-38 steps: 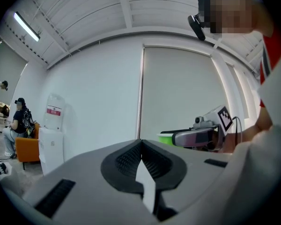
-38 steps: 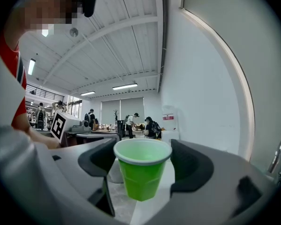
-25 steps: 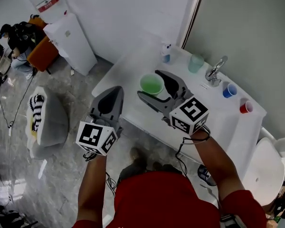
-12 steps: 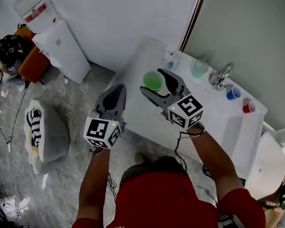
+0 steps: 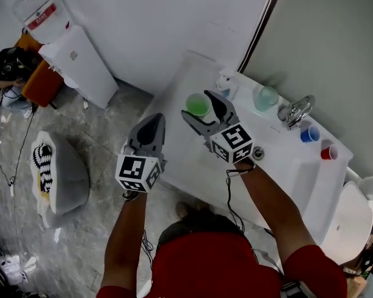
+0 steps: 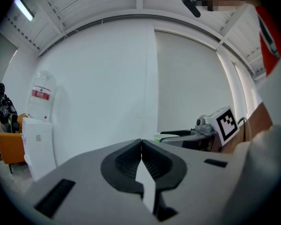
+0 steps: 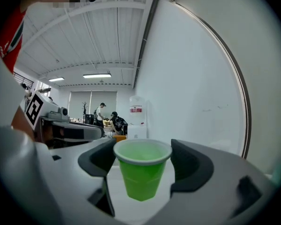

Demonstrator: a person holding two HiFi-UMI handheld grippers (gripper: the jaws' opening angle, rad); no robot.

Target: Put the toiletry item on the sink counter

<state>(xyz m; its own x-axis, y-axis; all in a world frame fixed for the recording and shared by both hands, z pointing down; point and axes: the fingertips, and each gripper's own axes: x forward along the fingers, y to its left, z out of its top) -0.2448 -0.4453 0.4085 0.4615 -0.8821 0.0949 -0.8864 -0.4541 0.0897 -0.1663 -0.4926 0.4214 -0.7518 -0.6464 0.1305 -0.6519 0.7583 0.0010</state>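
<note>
Squarely in right gripper (image 7: 143, 159): green cup (image 7: 141, 175)

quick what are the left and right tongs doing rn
Left tongs: closed, nothing between them.
Right tongs: closed on the green cup.

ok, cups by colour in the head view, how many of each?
green cup: 1
pale teal cup: 1
blue cup: 1
red cup: 1
total: 4
</note>
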